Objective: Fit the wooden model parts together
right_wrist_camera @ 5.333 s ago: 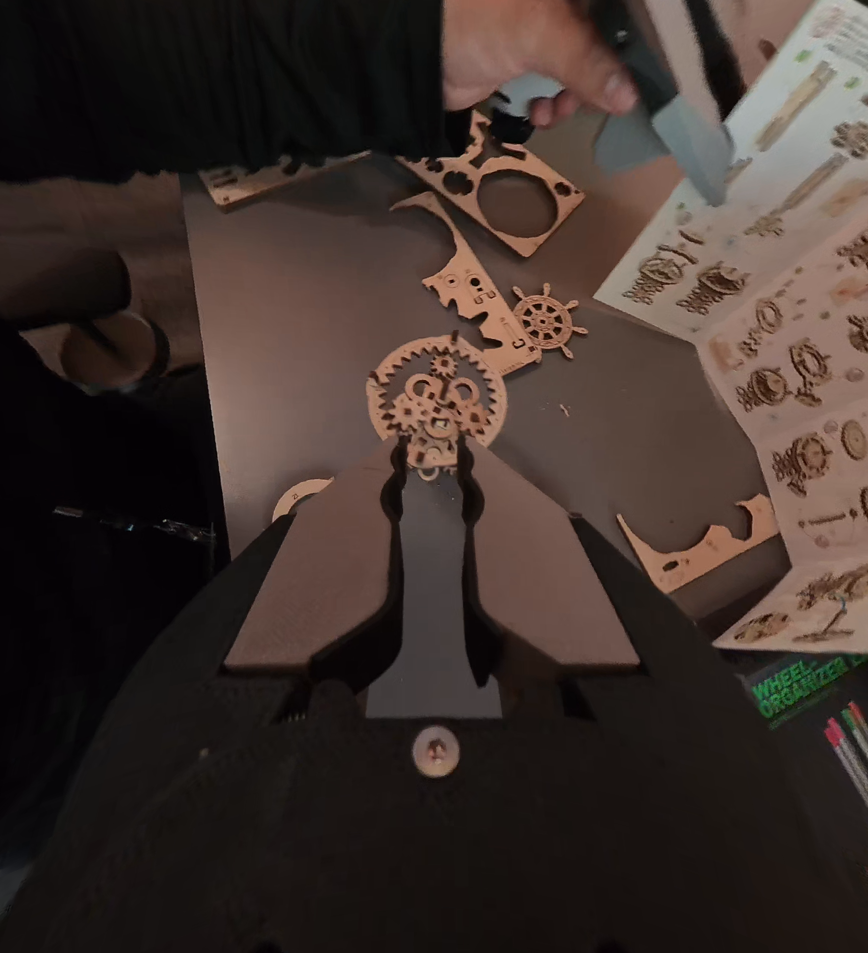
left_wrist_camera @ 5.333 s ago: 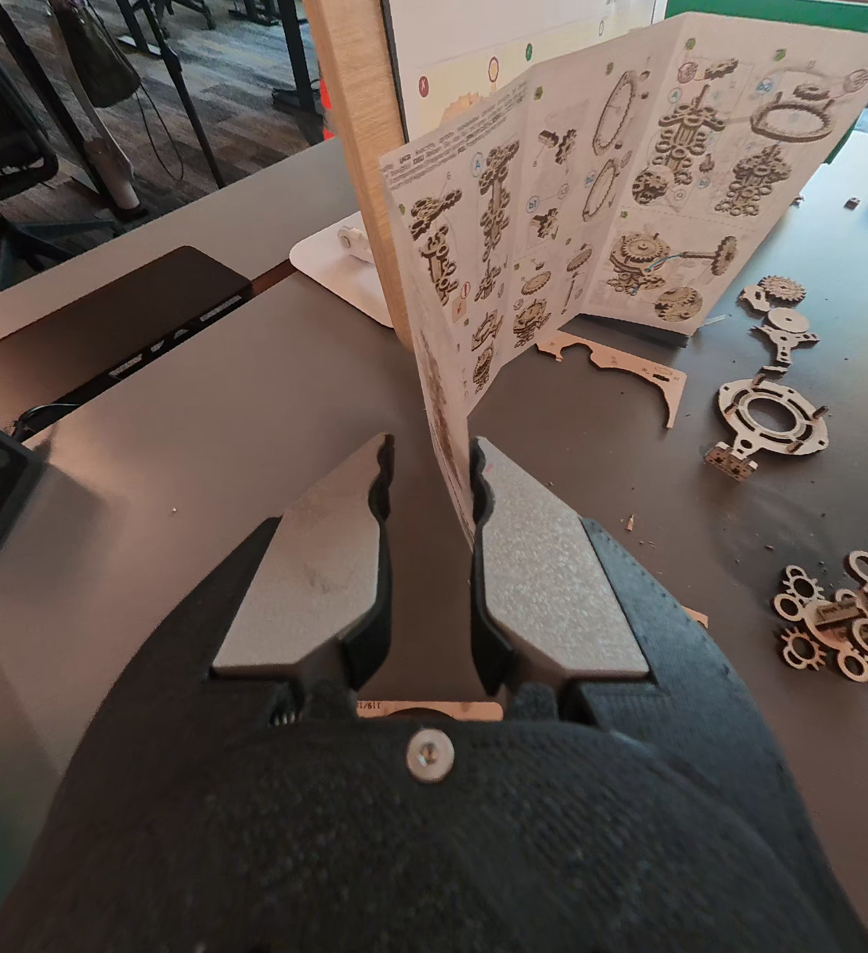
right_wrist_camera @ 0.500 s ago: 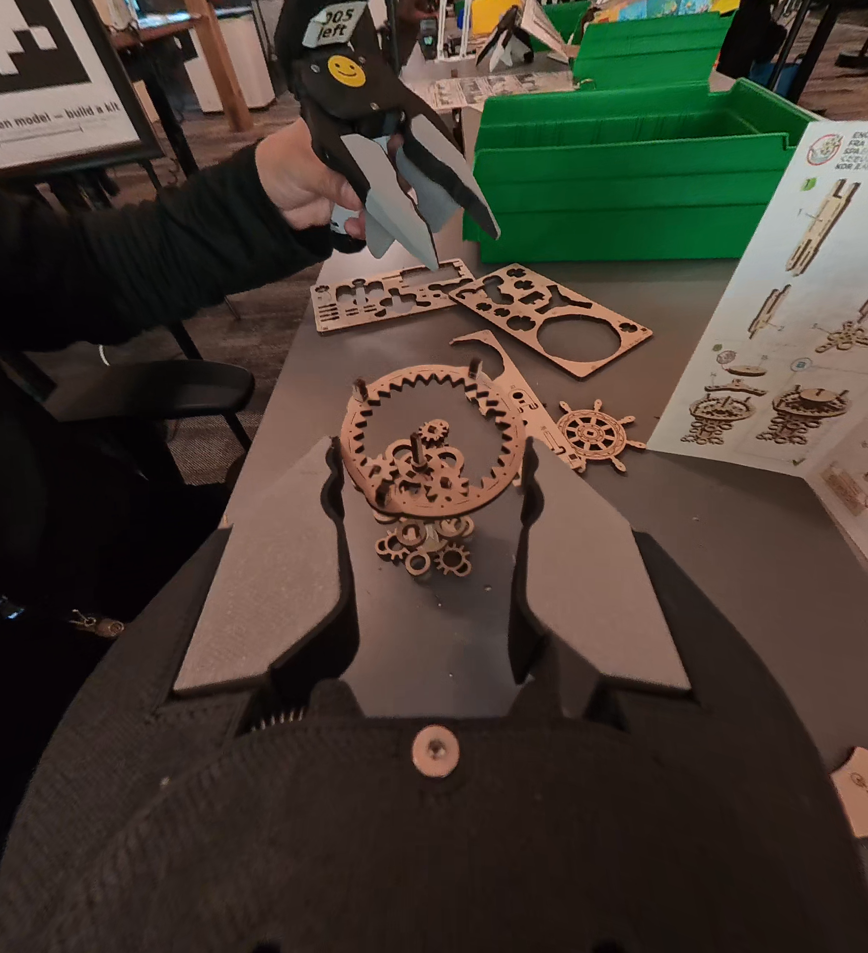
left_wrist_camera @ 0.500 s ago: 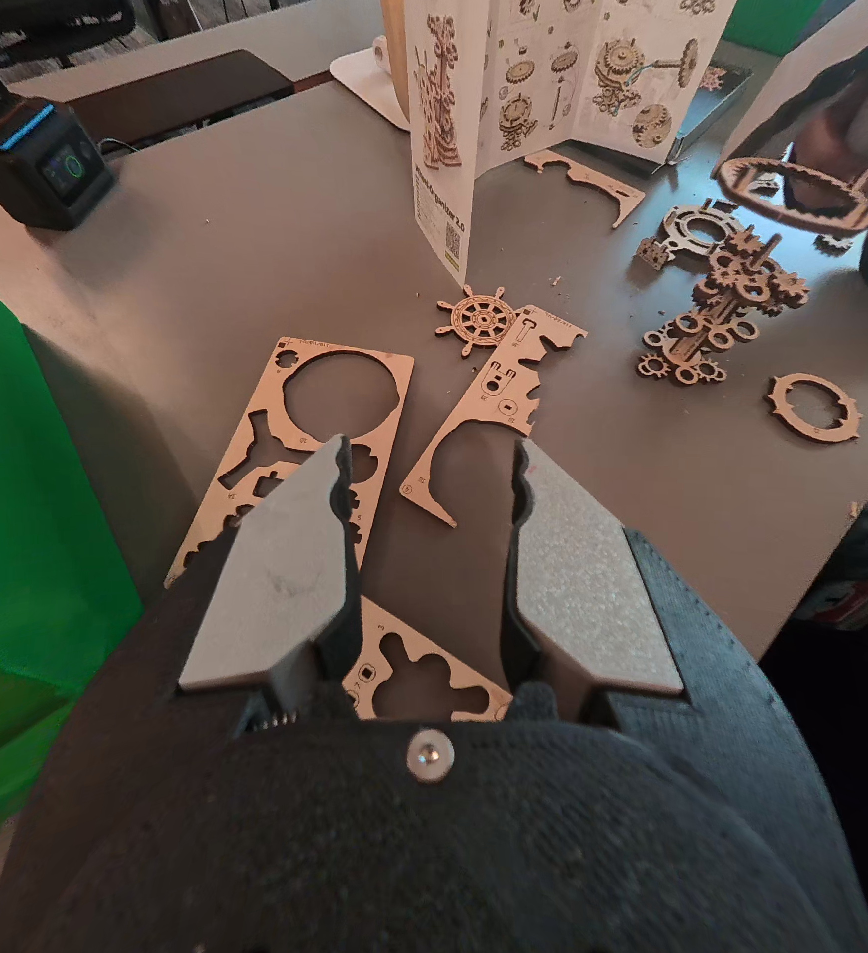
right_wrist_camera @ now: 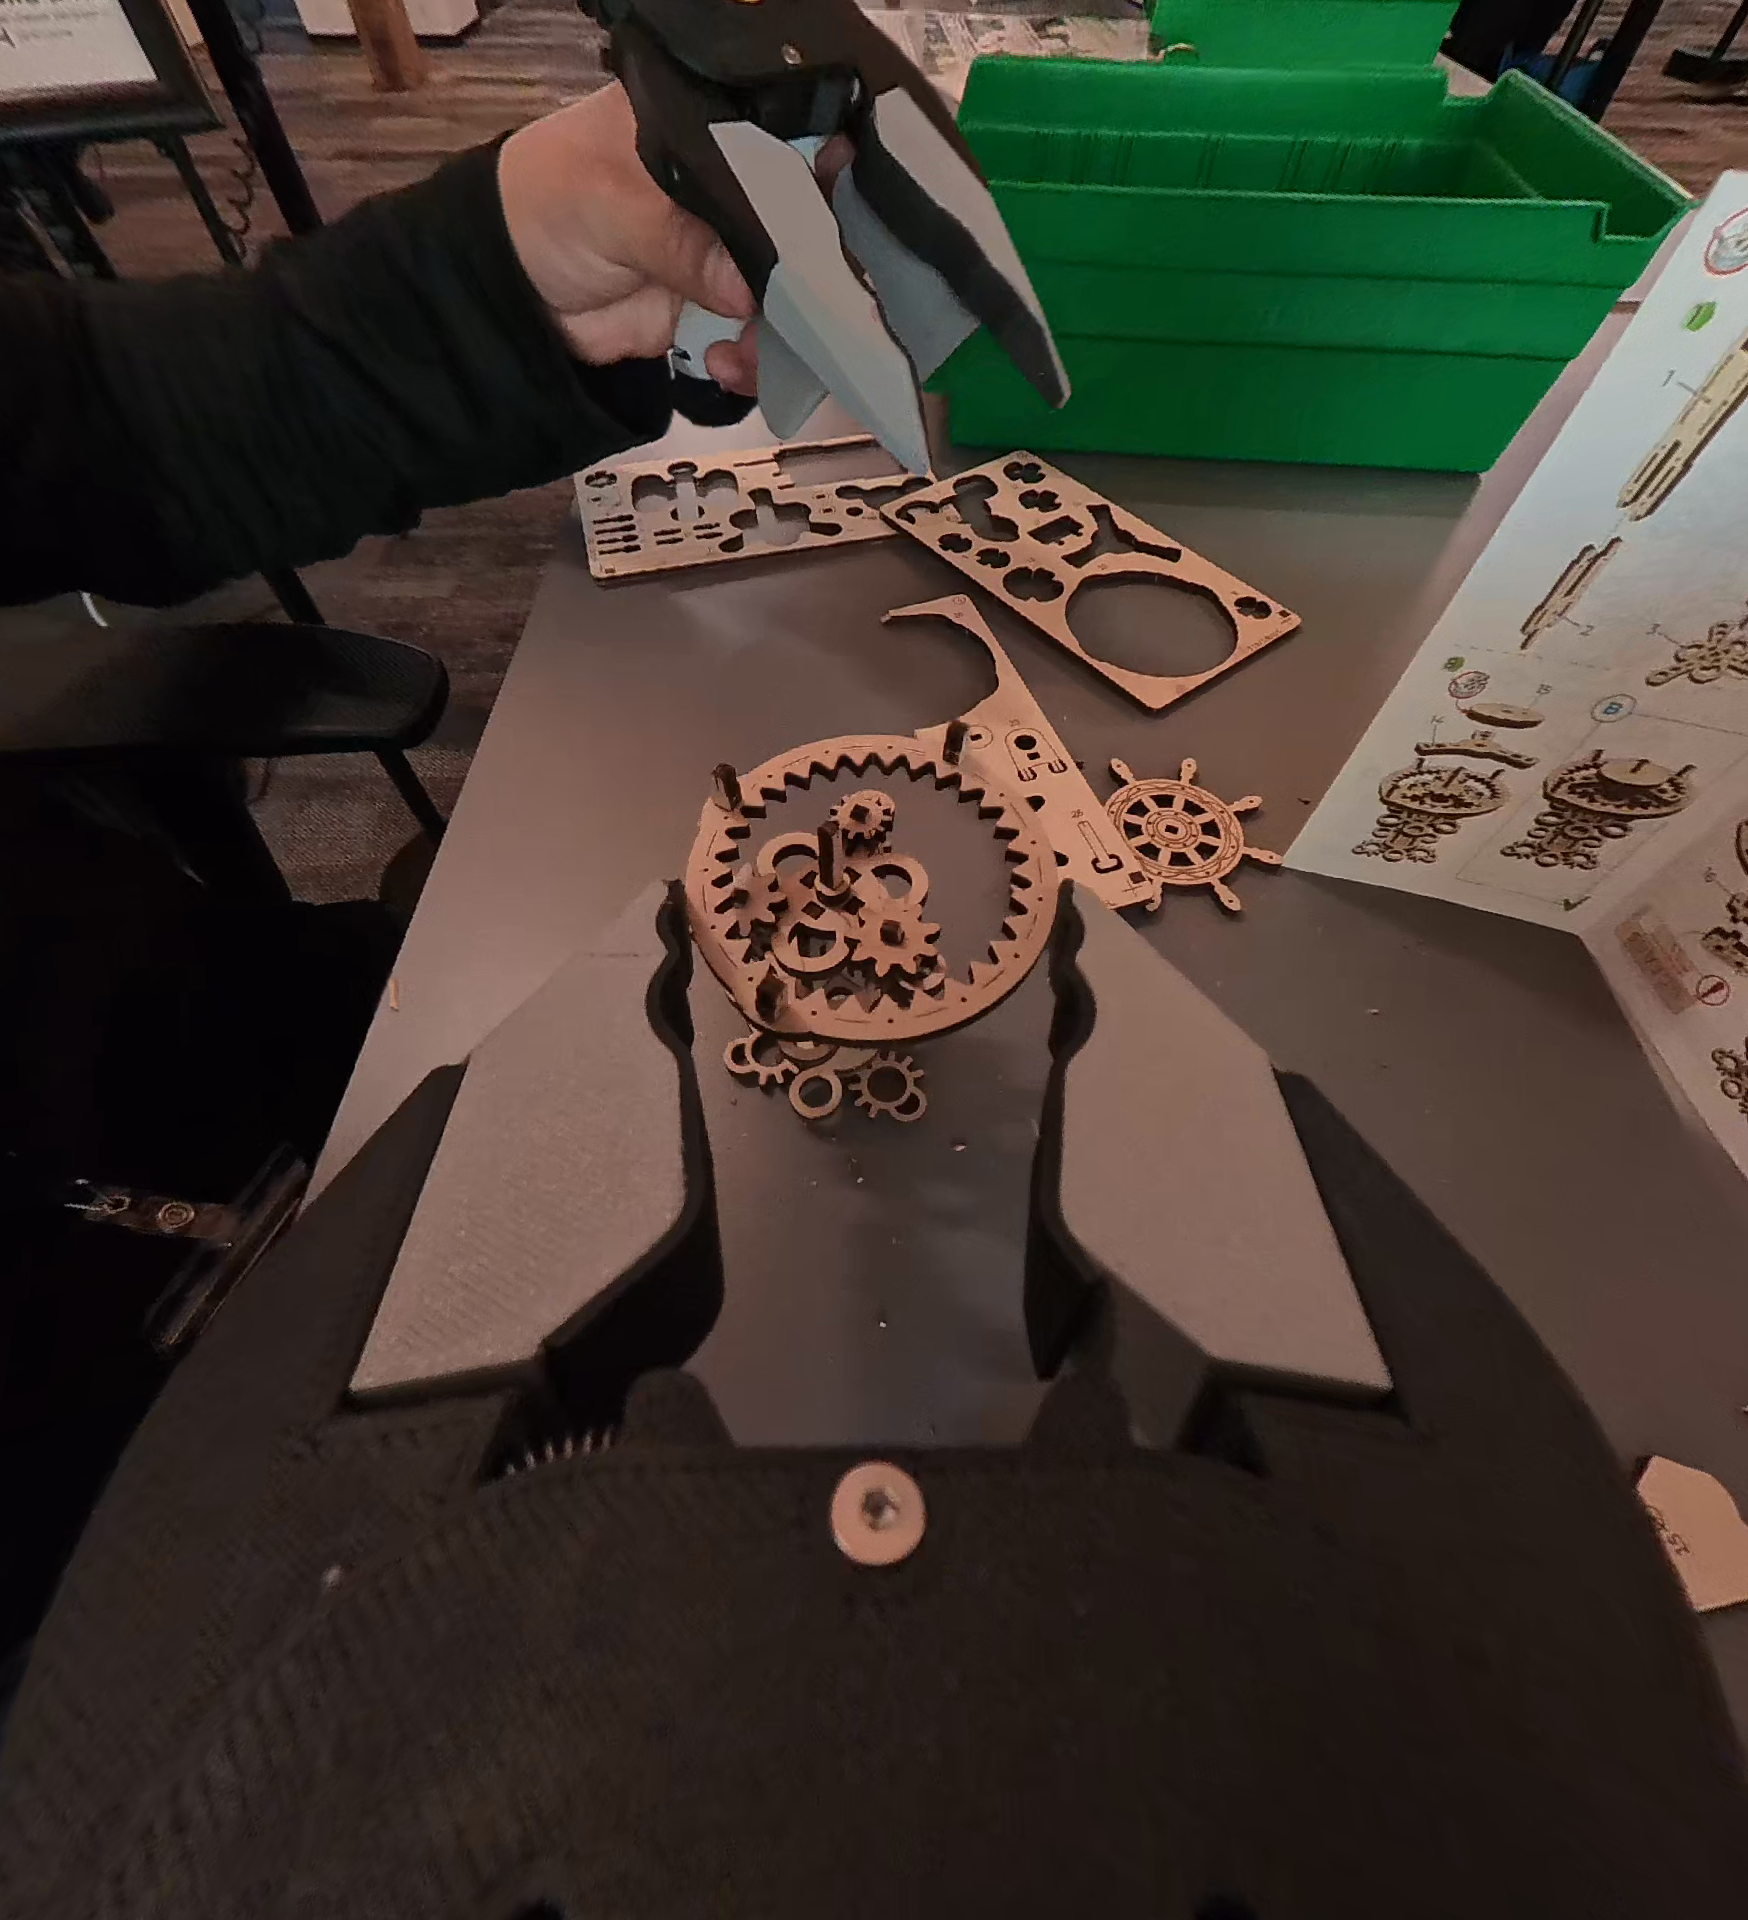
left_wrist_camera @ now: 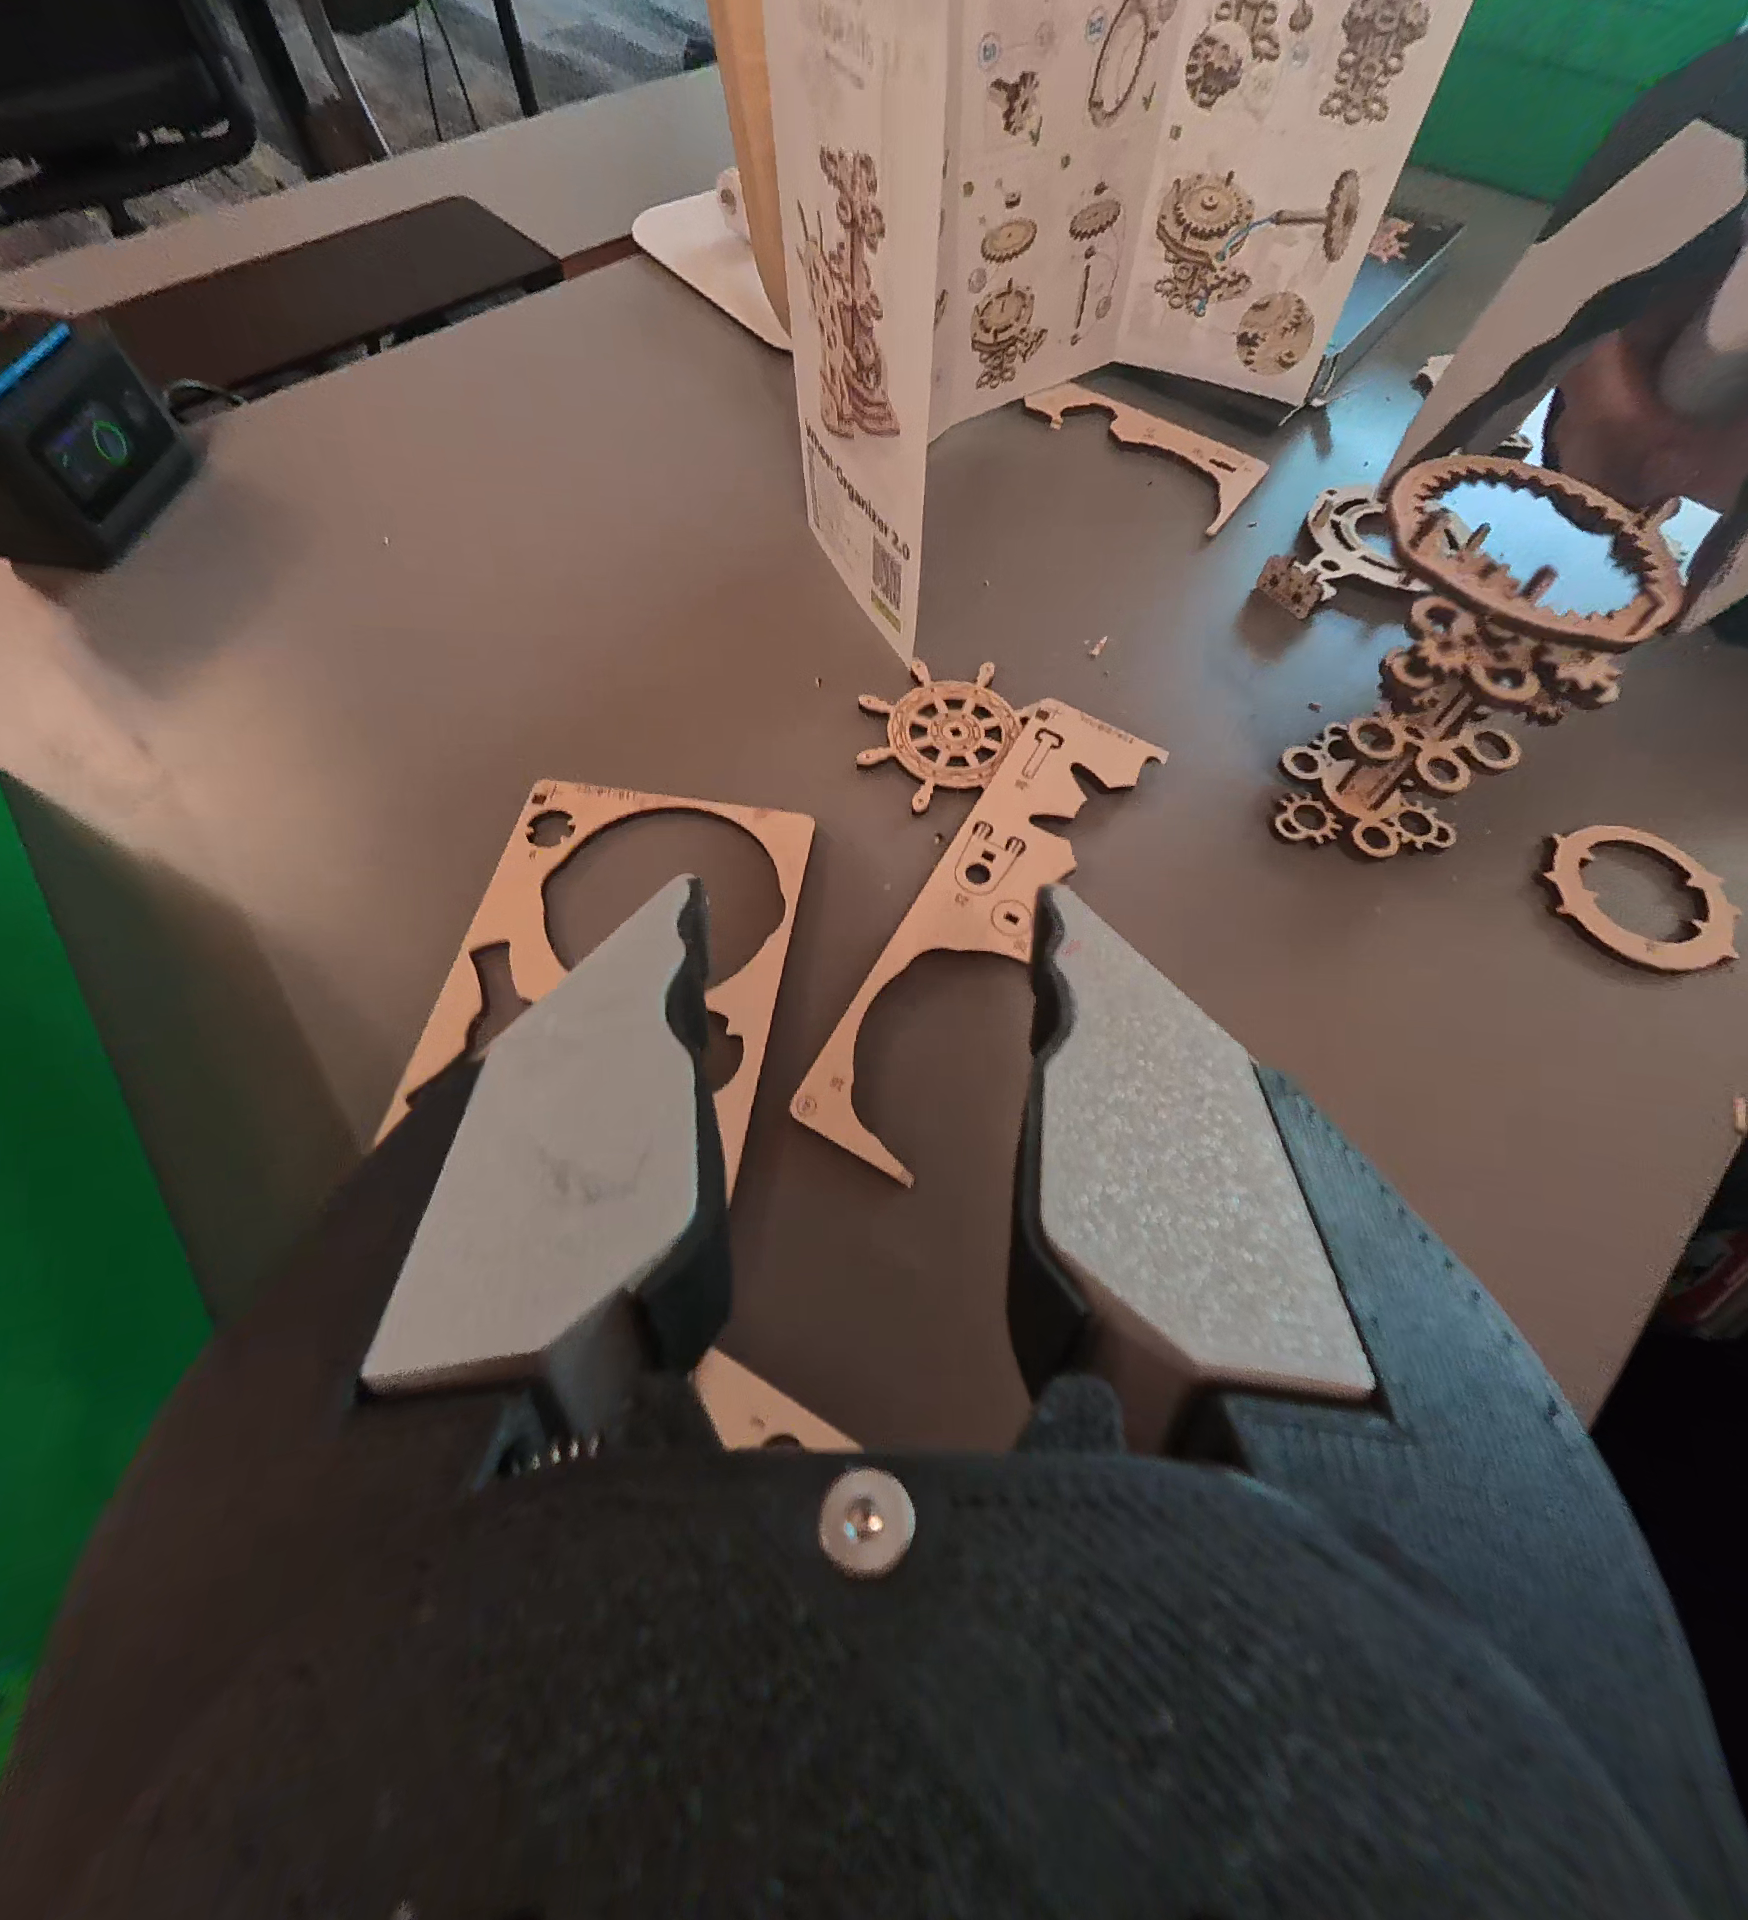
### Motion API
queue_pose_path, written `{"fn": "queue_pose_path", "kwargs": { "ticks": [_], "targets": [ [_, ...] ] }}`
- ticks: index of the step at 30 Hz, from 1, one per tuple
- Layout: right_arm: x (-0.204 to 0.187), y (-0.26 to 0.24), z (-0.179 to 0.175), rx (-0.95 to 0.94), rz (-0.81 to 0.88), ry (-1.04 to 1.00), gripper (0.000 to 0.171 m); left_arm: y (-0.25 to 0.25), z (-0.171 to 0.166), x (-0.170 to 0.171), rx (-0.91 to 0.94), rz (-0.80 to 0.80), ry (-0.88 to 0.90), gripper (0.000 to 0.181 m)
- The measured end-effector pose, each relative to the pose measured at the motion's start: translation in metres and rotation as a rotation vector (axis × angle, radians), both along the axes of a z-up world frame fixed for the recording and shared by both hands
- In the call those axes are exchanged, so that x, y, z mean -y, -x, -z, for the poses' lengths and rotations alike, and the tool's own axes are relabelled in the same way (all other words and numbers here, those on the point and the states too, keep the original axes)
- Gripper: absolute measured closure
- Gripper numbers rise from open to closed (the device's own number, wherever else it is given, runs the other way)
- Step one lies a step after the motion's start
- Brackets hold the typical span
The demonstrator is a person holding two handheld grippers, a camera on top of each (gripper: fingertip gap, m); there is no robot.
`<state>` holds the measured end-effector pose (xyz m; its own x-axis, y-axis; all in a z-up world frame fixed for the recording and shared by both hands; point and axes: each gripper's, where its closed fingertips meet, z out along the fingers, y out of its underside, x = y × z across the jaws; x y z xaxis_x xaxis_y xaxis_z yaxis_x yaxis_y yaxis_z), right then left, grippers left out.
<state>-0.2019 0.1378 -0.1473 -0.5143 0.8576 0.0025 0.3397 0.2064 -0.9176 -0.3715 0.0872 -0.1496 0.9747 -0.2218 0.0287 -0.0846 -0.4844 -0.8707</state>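
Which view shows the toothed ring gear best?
The right wrist view: the ring gear sits centred between the right gripper fingers, inner teeth and pegs clear. The left wrist view shows it far off, edge-on and blurred.

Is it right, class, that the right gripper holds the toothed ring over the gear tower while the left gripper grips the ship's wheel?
Not quite. In the left wrist view the left gripper is open and empty; the ship's wheel lies untouched on the table. The right gripper does hold the toothed ring over the gear tower.
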Motion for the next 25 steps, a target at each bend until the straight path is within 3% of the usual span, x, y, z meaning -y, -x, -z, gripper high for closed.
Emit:
{"fn": "queue_pose_path", "kwargs": {
  "ticks": [9,25],
  "targets": [
    [0.001,0.0,0.005,0.016,0.001,-0.026,0.105,-0.002,-0.021,-0.038,-0.036,0.037,-0.07,0.123],
    [0.01,0.002,0.01,0.035,-0.024,-0.036,0.105,-0.005,0.003,-0.066,0.025,0.062,-0.121,0.124]
  ]
}}
